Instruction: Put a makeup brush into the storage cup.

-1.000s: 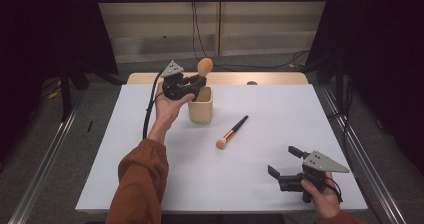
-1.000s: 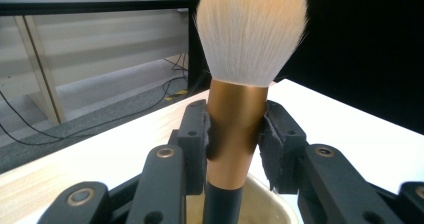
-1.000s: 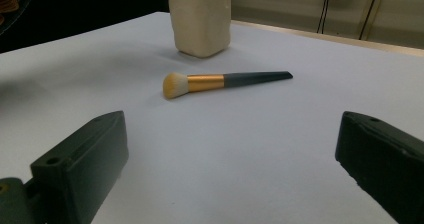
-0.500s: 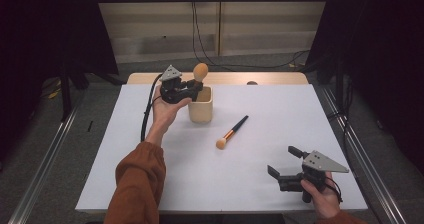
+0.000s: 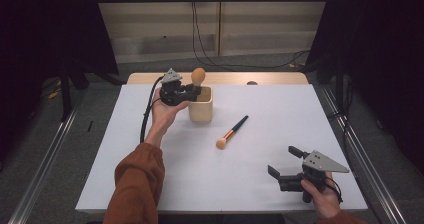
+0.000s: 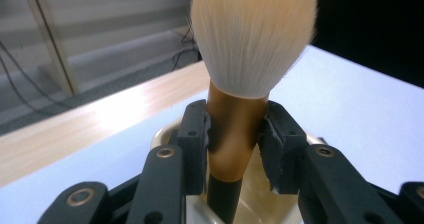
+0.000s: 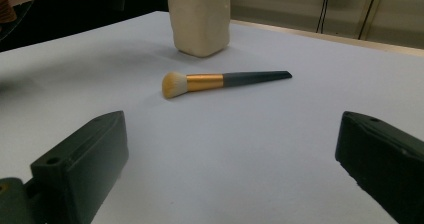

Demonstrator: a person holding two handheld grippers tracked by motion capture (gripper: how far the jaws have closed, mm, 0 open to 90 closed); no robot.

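So the big fluffy makeup brush with the cream bristles and copper ferrule (image 6: 235, 129) is clamped in my left tool (image 6: 234, 141), jaws pinching the ferrule from both sides just under the bristle head. It's standing upright, with its black handle going down into the cream ceramic square cup (image 5: 200, 106) directly below the tool. From the high view the bristle head (image 5: 198, 75) pokes up above the cup's rim, right beside the tool.

Out in front of my right tool (image 7: 230, 169) there's a second, smaller brush with an orange tip, copper band and dark tapered handle (image 7: 225, 80), lying flat on the white table (image 5: 280, 129). It's well clear of the jaws, and the cup (image 7: 200, 16) sits just beyond it. My right tool's jaws are spread wide apart with nothing between them, hovering low near the table's close edge.
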